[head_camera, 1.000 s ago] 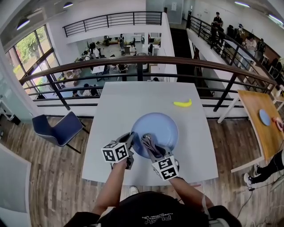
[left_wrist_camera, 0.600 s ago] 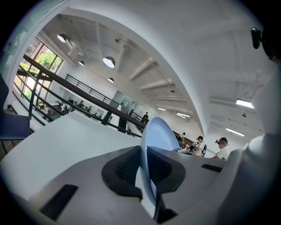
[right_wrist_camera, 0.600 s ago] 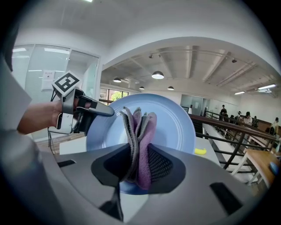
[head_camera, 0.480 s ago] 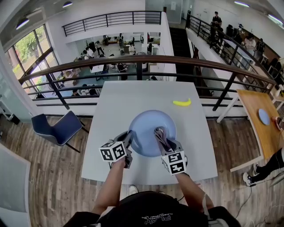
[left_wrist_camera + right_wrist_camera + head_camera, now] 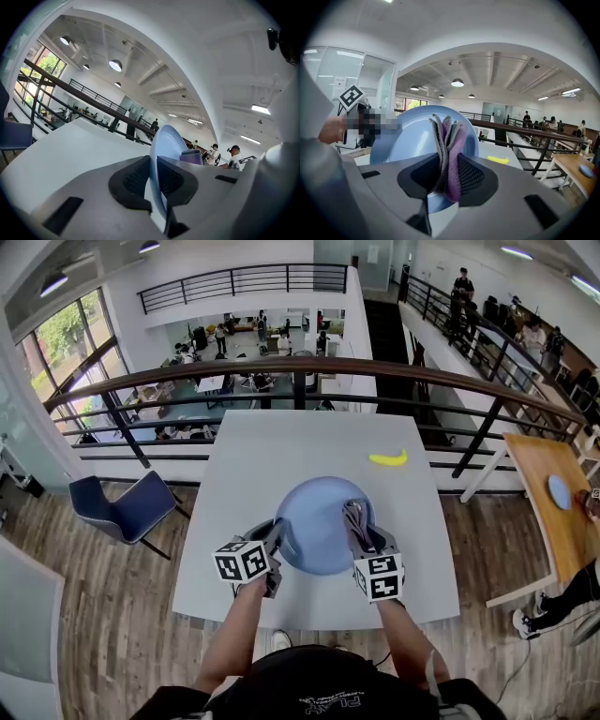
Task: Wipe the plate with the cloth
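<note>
A pale blue plate (image 5: 314, 521) is held above a white table (image 5: 272, 451). The left gripper (image 5: 274, 540) has its jaws nearly closed on the plate's near-left rim. The right gripper (image 5: 361, 532) is clamped on a folded grey-and-purple cloth (image 5: 354, 517), which is at the plate's right side. A yellow banana (image 5: 387, 458) lies farther back on the table.

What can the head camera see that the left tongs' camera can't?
Only the head view shows the yellow banana, the blue chair and the person's arms. Only the left gripper view shows, close up and edge-on, the left tongs pinching the rim of the blue plate. Both show the plate, the white table and the railing.
</note>
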The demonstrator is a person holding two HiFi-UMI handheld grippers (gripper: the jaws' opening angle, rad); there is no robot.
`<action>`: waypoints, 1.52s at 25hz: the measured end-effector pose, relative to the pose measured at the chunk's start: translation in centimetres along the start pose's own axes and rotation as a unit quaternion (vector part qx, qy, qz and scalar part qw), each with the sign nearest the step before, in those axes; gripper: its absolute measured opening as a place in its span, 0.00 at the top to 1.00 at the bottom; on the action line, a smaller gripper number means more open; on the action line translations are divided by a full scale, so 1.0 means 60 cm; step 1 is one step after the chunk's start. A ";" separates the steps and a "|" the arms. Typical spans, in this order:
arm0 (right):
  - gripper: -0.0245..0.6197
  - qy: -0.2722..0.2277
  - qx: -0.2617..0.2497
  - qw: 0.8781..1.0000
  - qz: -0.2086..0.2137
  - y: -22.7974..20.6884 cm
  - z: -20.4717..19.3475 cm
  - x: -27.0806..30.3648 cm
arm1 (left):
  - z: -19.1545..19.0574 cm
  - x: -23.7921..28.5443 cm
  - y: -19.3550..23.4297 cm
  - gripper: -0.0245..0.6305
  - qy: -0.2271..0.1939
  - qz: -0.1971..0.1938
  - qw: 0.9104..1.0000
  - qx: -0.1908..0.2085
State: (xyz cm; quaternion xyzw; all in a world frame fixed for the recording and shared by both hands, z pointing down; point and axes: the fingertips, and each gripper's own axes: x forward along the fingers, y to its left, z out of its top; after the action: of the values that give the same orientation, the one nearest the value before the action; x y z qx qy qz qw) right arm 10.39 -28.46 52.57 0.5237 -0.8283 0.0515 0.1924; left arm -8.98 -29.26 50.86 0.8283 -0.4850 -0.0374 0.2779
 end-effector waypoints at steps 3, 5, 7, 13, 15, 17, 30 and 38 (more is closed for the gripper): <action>0.78 0.000 0.000 1.000 -0.001 -0.002 0.000 -0.003 | -0.003 -0.007 -0.002 0.91 0.000 0.005 1.000 0.006; 0.78 0.001 -0.004 1.000 0.000 -0.001 0.001 -0.004 | -0.002 -0.009 -0.003 0.91 0.000 0.007 1.000 0.008; 0.78 0.002 -0.004 1.000 0.000 0.000 0.002 -0.005 | -0.002 -0.011 -0.002 0.91 0.002 0.008 1.000 0.008; 0.78 -0.004 0.007 1.000 0.010 0.006 0.001 -0.012 | -0.014 -0.012 0.003 0.91 0.005 0.011 1.000 -0.003; 0.78 -0.009 0.010 1.000 0.016 0.012 0.003 -0.014 | -0.017 -0.011 0.009 0.91 0.005 0.014 1.000 -0.007; 0.78 -0.014 0.011 1.000 0.021 0.019 0.004 -0.014 | -0.021 -0.009 0.015 0.91 0.006 0.016 1.000 -0.009; 0.78 -0.005 0.019 0.999 0.026 0.025 -0.014 -0.018 | -0.082 0.003 0.046 0.92 0.040 0.027 0.997 -0.064; 0.78 0.012 0.030 0.999 0.011 0.010 -0.053 -0.011 | -0.152 0.013 0.068 0.92 0.083 0.045 0.994 -0.062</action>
State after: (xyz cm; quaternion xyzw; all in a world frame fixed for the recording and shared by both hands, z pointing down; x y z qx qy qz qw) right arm 10.97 -26.70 55.33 0.5196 -0.8296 0.0850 0.1857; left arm -8.74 -27.59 60.73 0.7870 -0.4939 0.0142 0.3694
